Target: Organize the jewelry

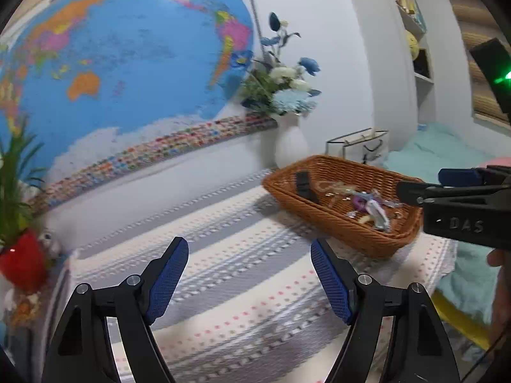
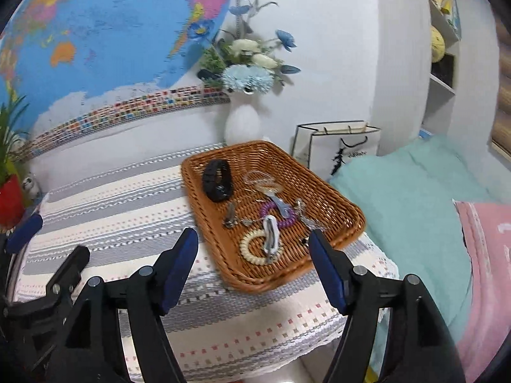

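A brown wicker basket [image 2: 332, 191] sits on the right part of a table with a striped cloth [image 2: 105, 210]. In it lie a black wristband [image 2: 217, 180], a purple coil bracelet [image 2: 289, 220], a cream coil bracelet [image 2: 249, 250], a white hair tie [image 2: 270, 229] and several silver chains and clips. My right gripper [image 2: 252, 239] is open and empty, above the basket's near edge. My left gripper [image 1: 249, 249] is open and empty over the bare cloth, left of the basket [image 1: 322, 220]. The right gripper's body [image 1: 463, 204] shows at the right of the left wrist view.
A white vase with blue and white flowers [image 2: 242, 121] stands behind the basket against the wall with a world map [image 2: 105, 32]. A white paper bag [image 2: 335, 146] stands right of it. A red pot with a green plant [image 2: 9, 198] is far left. A bed with teal cover [image 2: 408, 198] lies right.
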Available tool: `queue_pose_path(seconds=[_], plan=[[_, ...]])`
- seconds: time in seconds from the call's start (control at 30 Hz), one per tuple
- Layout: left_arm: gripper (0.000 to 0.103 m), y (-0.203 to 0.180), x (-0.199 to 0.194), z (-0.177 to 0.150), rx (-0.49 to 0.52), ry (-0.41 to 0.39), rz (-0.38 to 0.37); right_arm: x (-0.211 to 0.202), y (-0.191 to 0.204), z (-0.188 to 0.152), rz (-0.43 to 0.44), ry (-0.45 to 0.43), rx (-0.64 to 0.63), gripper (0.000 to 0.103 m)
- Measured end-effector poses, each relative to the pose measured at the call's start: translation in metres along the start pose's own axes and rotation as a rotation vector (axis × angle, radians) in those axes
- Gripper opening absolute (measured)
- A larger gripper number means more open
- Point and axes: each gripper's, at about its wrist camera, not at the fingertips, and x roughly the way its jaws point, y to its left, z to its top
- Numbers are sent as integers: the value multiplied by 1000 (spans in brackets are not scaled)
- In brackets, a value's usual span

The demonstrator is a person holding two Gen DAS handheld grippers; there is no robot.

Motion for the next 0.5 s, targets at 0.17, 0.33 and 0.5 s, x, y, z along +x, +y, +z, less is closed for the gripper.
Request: queue_pose_path(seconds=[0.17,0.33,0.5], plan=[[80,-11,22,2,39,-21,-30,21,-9,-3,-6,35,23,74],[80,-9,57,3,45,-38,-17,41,-12,-2,2,56,32,74],[80,5,77,-3,-38,-23,-74,55,-13,-3,-6,68,28,74]])
